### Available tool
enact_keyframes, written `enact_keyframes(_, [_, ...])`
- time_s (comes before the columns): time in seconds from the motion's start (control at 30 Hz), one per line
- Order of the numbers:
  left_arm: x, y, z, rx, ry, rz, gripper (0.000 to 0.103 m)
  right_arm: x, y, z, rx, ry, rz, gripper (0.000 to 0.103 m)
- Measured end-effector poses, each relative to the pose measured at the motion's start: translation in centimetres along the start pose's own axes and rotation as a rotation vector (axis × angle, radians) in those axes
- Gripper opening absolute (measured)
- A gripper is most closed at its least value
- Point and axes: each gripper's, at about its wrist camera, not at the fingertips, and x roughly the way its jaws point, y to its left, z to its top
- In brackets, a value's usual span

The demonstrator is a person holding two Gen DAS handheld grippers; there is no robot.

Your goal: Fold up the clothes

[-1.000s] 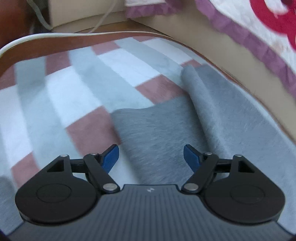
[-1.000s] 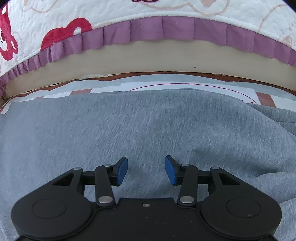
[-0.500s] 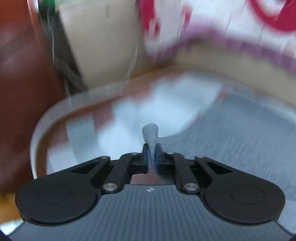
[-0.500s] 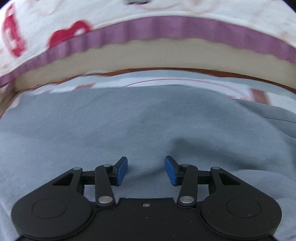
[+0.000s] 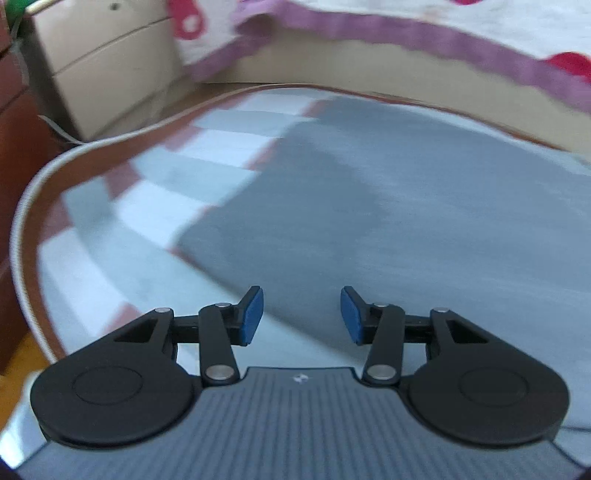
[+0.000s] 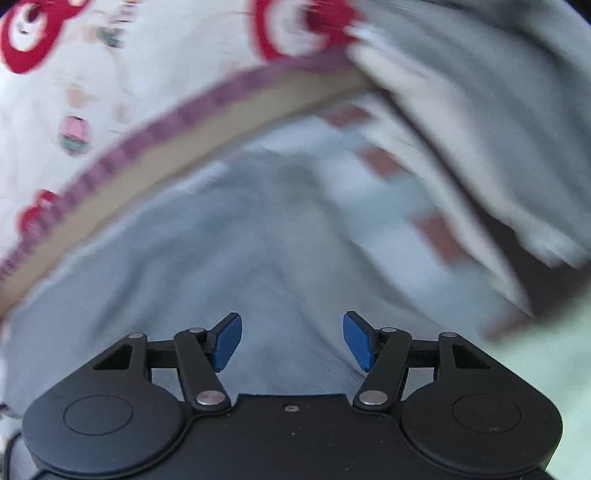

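Note:
A grey garment (image 5: 388, 206) lies flat on a checked mat (image 5: 122, 229) with white, grey and red-brown squares. Its left edge runs diagonally in front of my left gripper (image 5: 301, 319), which is open and empty just above the garment's near corner. In the blurred right wrist view the same grey garment (image 6: 236, 258) lies under my right gripper (image 6: 291, 341), which is open and empty. More grey cloth (image 6: 480, 122) hangs or lies bunched at the upper right; what it is, I cannot tell.
A bed with a white, red-patterned quilt and purple frill (image 5: 424, 33) runs along the far side, also in the right wrist view (image 6: 129, 81). A beige drawer unit (image 5: 103, 62) stands at the far left. The mat has a piped rim (image 5: 22, 206).
My left gripper, shut on a fold of the grey garment half a second ago, has let go and opened; the garment now lies flat. The right gripper swung to the right, still open.

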Motion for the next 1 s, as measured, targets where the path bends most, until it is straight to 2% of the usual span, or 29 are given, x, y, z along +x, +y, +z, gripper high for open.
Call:
enact_keyframes(0.03, [-0.8,-0.9,-0.4,0.012,-0.006,-0.036,0.047,-0.6,-1.2,-1.2,0.009,0.010,-0.027,0.066])
enact_keyframes(0.1, [-2.4,-2.5,-1.3,0.039,-0.013,-0.095,0.050,-1.7,-3.0,-3.9,0.045,0.016,-0.026,0.066])
enact_keyframes(0.2, [-4.8,-3.7,-3.0,0.081,-0.016,-0.159,0.053,-1.8,-5.1,-6.6,0.156,0.023,0.042,0.066])
enact_keyframes(0.33, [-7.2,-3.7,-5.3,0.166,0.007,-0.149,0.054,-0.9,-6.5,-8.5,0.256,-0.021,0.118,0.067])
enact_keyframes(0.43, [-8.7,-2.0,-6.0,0.202,0.000,-0.107,0.054,0.3,-6.0,-8.0,0.166,-0.113,0.111,0.067])
enact_keyframes(0.47, [-9.5,-0.9,-6.1,0.191,-0.003,-0.096,0.054,0.7,-5.8,-7.8,0.136,-0.143,0.109,0.045])
enact_keyframes(0.5, [-10.3,0.1,-6.3,0.181,-0.007,-0.085,0.054,0.5,-5.4,-7.2,0.063,-0.158,0.156,0.007])
enact_keyframes(0.57, [-11.9,2.4,-6.6,0.160,-0.013,-0.060,0.054,-2.3,-4.5,-6.0,-0.006,-0.275,0.183,0.006])
enact_keyframes(0.67, [-13.6,6.2,-7.8,0.132,0.005,0.010,0.056,-4.1,-5.9,-5.2,0.057,-0.316,0.163,0.004])
enact_keyframes(0.77, [-14.3,9.5,-9.6,0.145,0.076,0.075,0.057,-1.5,-6.0,-5.5,-0.022,-0.212,0.039,0.004])
enact_keyframes(0.8, [-14.6,10.5,-10.2,0.153,0.101,0.090,0.057,-0.9,-5.7,-5.9,-0.053,-0.193,0.022,0.004])
enact_keyframes(0.93, [-16.9,14.5,-13.0,0.146,0.157,0.140,0.059,-0.8,-6.2,-6.4,-0.037,-0.189,0.043,0.005])
enact_keyframes(1.0, [-18.1,16.5,-14.7,0.065,0.206,0.114,0.060,-1.0,-6.3,-6.2,-0.030,-0.189,0.056,0.005])
